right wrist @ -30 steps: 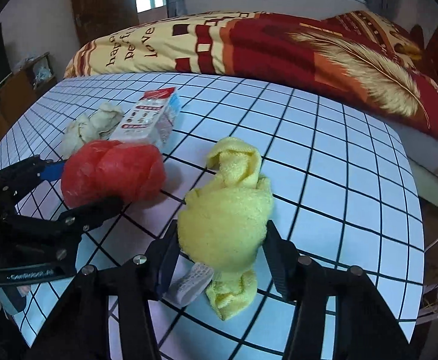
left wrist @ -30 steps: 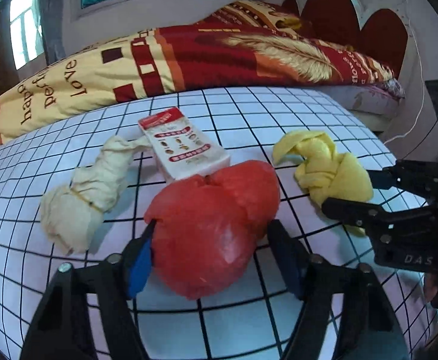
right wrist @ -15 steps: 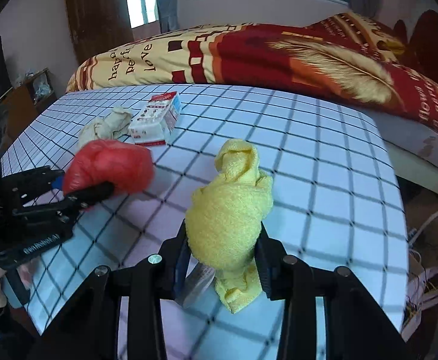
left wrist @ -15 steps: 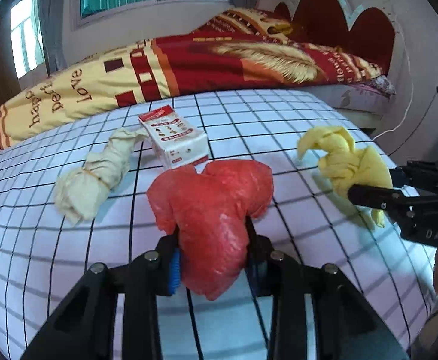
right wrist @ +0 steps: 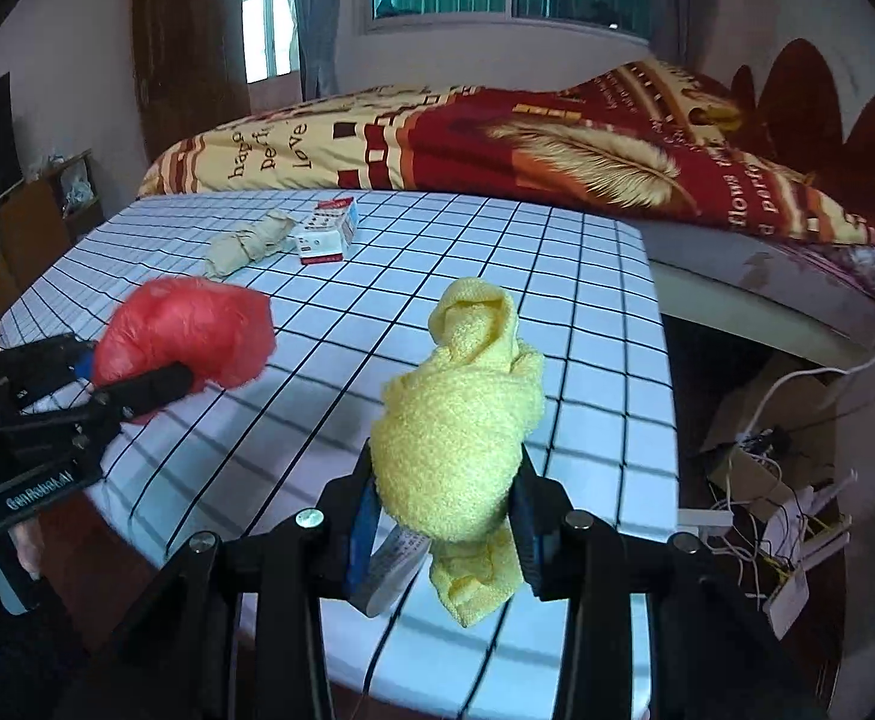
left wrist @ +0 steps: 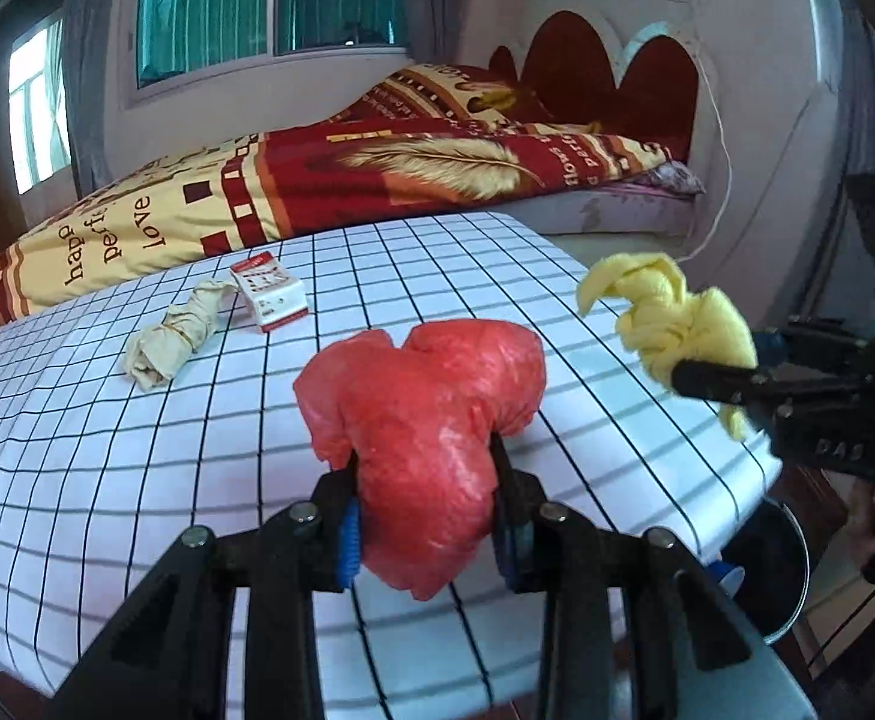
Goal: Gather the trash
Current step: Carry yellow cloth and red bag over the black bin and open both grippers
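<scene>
The left gripper (left wrist: 425, 531) clamps a red plastic bag (left wrist: 425, 420) above the table's (left wrist: 107, 450) near edge. The right gripper (right wrist: 446, 531) pinches a yellow cloth bundle (right wrist: 455, 450) above the near right corner. A beige wad (left wrist: 173, 333) and small carton (left wrist: 269, 298) lie touching near the far edge.

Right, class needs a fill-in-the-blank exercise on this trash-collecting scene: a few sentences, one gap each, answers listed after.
1. The left tool is shut on a crumpled ____ plastic bag.
2. The right tool grips a knotted cloth coloured ____.
3. Left on the checked table, a beige bundle lies beside a small red-and-white ____.

Missing words: red; yellow; carton
</scene>
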Motion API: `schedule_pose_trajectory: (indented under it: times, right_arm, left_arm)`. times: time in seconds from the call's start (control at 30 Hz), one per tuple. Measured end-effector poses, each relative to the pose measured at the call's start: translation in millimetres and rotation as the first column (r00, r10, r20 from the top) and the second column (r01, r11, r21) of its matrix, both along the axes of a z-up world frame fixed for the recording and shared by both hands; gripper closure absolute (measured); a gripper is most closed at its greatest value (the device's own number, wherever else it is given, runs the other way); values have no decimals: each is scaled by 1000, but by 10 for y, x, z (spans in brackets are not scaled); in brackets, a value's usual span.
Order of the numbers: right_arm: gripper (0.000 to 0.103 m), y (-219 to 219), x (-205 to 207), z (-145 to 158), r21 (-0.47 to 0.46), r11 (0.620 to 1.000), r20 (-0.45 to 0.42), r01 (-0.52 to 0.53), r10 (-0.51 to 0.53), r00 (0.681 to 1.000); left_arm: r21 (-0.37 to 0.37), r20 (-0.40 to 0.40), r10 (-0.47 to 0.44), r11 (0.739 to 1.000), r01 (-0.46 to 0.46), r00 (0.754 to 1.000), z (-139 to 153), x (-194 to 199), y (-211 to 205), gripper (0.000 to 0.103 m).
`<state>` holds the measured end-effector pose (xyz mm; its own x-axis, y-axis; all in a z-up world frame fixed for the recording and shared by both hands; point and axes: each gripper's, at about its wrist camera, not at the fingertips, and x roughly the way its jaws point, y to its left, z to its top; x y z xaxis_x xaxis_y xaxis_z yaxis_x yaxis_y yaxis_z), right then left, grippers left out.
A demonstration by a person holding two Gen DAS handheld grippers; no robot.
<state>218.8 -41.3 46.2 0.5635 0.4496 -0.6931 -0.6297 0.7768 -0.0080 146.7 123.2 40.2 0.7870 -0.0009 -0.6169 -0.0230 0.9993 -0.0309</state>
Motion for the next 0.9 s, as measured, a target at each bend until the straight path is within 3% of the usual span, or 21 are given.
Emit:
schedule_pose_trajectory:
  times: [0.57, 0.9]
  right_arm:
    - [62, -739, -791, 409, 85, 995, 92, 60, -68, 993]
    - [62, -1191, -981, 327, 100, 987, 88, 129, -138, 987]
  left_arm:
    - [-27, 57, -58, 998, 60, 997, 242, -541, -435, 68]
    - [-13, 58, -141, 990, 142, 988, 227, -630, -897, 68]
